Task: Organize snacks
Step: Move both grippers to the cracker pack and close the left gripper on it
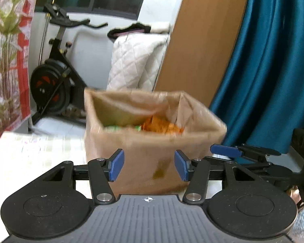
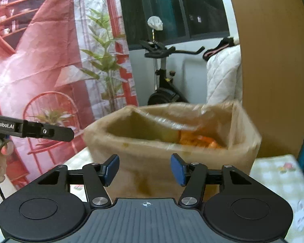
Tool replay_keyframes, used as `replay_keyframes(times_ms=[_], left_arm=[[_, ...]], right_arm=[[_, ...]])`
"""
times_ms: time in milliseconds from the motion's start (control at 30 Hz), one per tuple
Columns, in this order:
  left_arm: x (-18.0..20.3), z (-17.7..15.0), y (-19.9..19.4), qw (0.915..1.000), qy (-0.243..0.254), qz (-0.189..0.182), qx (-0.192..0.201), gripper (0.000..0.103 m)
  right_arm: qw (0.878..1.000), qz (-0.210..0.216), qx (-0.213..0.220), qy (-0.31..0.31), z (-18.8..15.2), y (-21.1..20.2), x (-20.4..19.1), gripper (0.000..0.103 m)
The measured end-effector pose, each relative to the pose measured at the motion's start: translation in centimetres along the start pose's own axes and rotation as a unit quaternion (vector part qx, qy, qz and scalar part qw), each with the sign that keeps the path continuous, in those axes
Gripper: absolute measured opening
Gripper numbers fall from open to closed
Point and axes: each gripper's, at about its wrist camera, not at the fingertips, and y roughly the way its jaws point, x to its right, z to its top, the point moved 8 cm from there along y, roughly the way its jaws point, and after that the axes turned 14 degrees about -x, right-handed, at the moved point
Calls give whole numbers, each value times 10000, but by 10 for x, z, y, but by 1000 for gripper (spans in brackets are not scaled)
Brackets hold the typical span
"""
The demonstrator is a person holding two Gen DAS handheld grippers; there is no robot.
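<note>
While both tools stand wide and hold nothing, the brown paper bag (image 1: 152,141) waits just beyond them on the table (image 1: 40,154).

The left tool (image 1: 149,166) and the right tool (image 2: 145,169) each face the near wall of the bag. Inside the bag, orange snack packs (image 1: 162,126) lie at the right and a green pack (image 1: 121,128) at the left. An exercise bike (image 1: 54,77) stands far behind.

This is a lived-in home room. An exercise bike (image 1: 54,77) stands by a dark window (image 2: 172,10), quilted white bedding (image 1: 135,64) is piled beside a wooden panel (image 1: 202,40), teal curtains (image 1: 273,60) hang nearby, and a checked tablecloth (image 2: 283,178) covers the bench.
</note>
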Motion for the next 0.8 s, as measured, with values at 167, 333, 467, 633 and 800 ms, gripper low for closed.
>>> replay_keyframes(times_ms=[167,333,467,633,800], left_arm=[[-26,-36,21,9986,-263,173,-428,56],[-47,-61,50,9952,-503,222,-816,56],[-61,-76,82,9916,-672,263,-1075,56],[-80,-91,134,9819,-1264,105,-1404,56],[-80,-102,169,9766,-1396,67,-1636,56]], right_arm=[[9997,64,-202,-73,-34,11,-11,70],[9985,24,-528,-126,-65,31,-18,69],[9964,-53,-826,-158,-84,51,-18,64],[9929,-161,-1171,-112,-107,68,-9,62],[9890,-287,-1451,-26,-128,75,9,60]])
